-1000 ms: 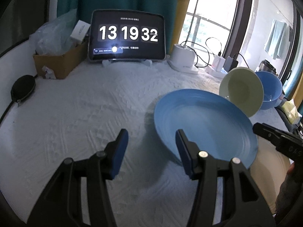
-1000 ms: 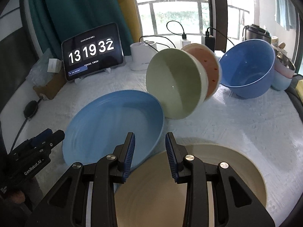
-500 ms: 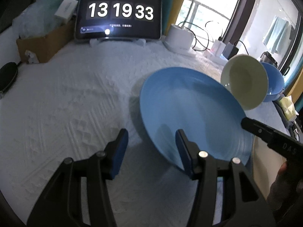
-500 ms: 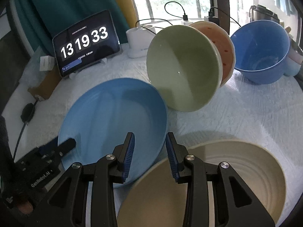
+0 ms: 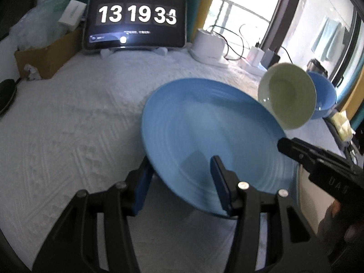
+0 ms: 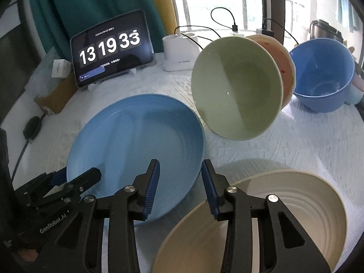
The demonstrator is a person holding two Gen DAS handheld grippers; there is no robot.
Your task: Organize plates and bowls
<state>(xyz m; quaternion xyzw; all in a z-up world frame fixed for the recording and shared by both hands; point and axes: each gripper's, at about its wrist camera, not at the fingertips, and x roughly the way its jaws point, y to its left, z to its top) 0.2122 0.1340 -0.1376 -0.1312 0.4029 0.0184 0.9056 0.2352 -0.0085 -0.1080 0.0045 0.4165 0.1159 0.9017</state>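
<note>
One round ridged blue plate [image 5: 211,132]

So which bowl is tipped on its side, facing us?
The green bowl, on edge with its mouth toward the camera; the blue bowl behind sits more upright.

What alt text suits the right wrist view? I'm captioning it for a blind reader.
An open hand-held gripper hovers over the near edge of a blue plate on a white cloth, a cream plate below it. Behind lean a green bowl and a blue bowl, beside a clock screen.
</note>
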